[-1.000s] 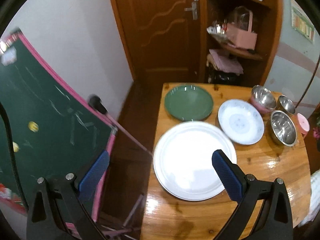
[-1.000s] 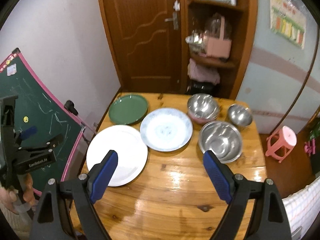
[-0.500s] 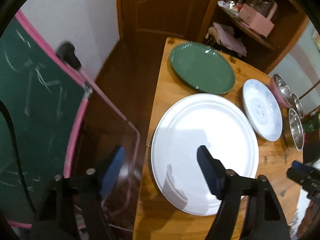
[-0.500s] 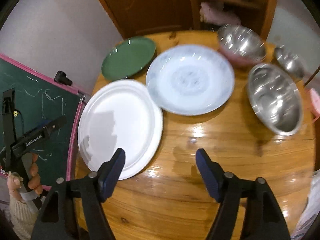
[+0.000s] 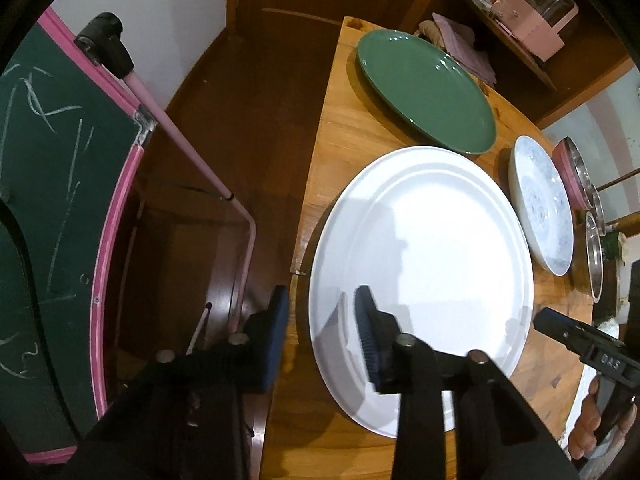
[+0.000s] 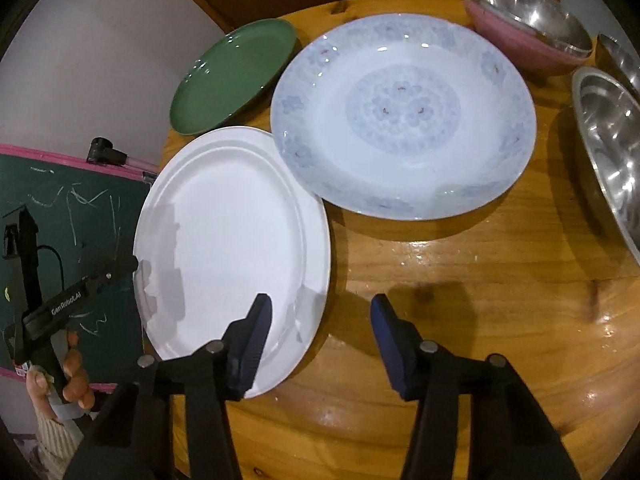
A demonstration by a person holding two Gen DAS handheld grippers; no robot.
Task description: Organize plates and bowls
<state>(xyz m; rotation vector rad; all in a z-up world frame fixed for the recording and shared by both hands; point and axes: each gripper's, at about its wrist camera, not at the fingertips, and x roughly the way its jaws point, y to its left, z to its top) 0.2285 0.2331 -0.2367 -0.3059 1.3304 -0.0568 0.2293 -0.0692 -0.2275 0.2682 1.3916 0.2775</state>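
A large white plate [image 5: 424,280] [image 6: 224,232] lies at the left edge of the wooden table [image 5: 352,140]. My left gripper [image 5: 322,320] points steeply down over the plate's left rim. One finger is outside the table edge and one over the plate. Its jaws are closing, with the rim between them but no pad on it. My right gripper [image 6: 320,332] straddles the plate's right rim, also closing, pads apart from it. Behind lie a green plate [image 5: 424,88] [image 6: 232,76] and a blue-patterned plate [image 5: 540,208] [image 6: 400,112].
A pink-sided steel bowl [image 6: 528,36], a small steel bowl [image 6: 616,56] and a wide steel bowl [image 6: 612,152] stand at the table's right. A green chalkboard [image 5: 60,200] with a pink frame stands close to the table's left edge. A wooden shelf [image 5: 532,20] is behind.
Both grippers have sunk toward the table and tipped downward, and both pairs of jaws have narrowed. The white plate's left and right rims now lie between their fingers.
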